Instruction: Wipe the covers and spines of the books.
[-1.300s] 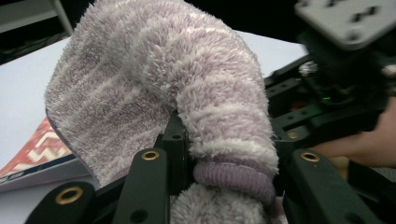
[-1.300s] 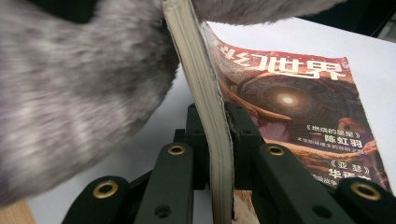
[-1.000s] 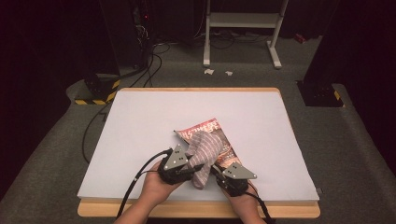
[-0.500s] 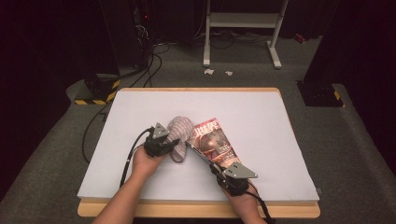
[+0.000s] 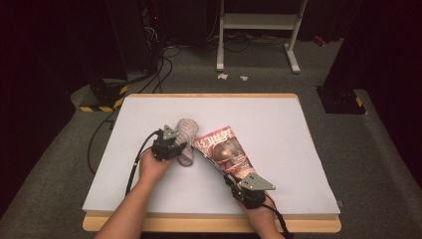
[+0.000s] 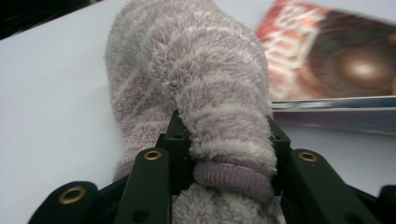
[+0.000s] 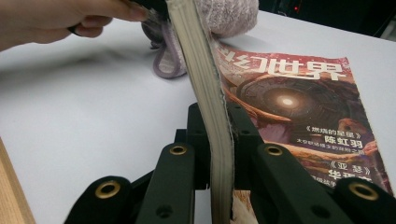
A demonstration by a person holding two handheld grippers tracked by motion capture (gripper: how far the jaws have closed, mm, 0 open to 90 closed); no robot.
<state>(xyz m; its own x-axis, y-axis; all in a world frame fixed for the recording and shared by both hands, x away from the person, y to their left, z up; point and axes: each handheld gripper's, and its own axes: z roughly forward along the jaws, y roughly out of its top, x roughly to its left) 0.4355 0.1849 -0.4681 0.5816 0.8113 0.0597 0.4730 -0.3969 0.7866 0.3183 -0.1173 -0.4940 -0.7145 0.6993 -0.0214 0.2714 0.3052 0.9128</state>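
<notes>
A fluffy grey-lilac striped sock (image 5: 187,130) lies on the white table top (image 5: 278,114), just left of a magazine (image 5: 224,148) with a red and brown cover. My left gripper (image 5: 179,149) is shut on the sock's cuff end; in the left gripper view the sock (image 6: 201,84) bulges between the jaws of that gripper (image 6: 224,135), with the magazine (image 6: 336,60) behind it. My right gripper (image 5: 230,175) is shut on the magazine's near edge. In the right gripper view the magazine (image 7: 289,102) stands tilted on edge in the right gripper (image 7: 217,121), with the sock (image 7: 224,14) and the other hand (image 7: 56,18) beyond.
The white top sits on a wooden table with a bare wooden front edge (image 5: 209,224). On the floor behind are a yellow-and-black striped stand foot (image 5: 102,97), cables (image 5: 159,64), a white frame (image 5: 259,30) and a black base (image 5: 341,99) at the right.
My left gripper has carried the sock leftward and away from me, off the magazine onto the white top beside it. The right gripper and magazine have stayed put.
</notes>
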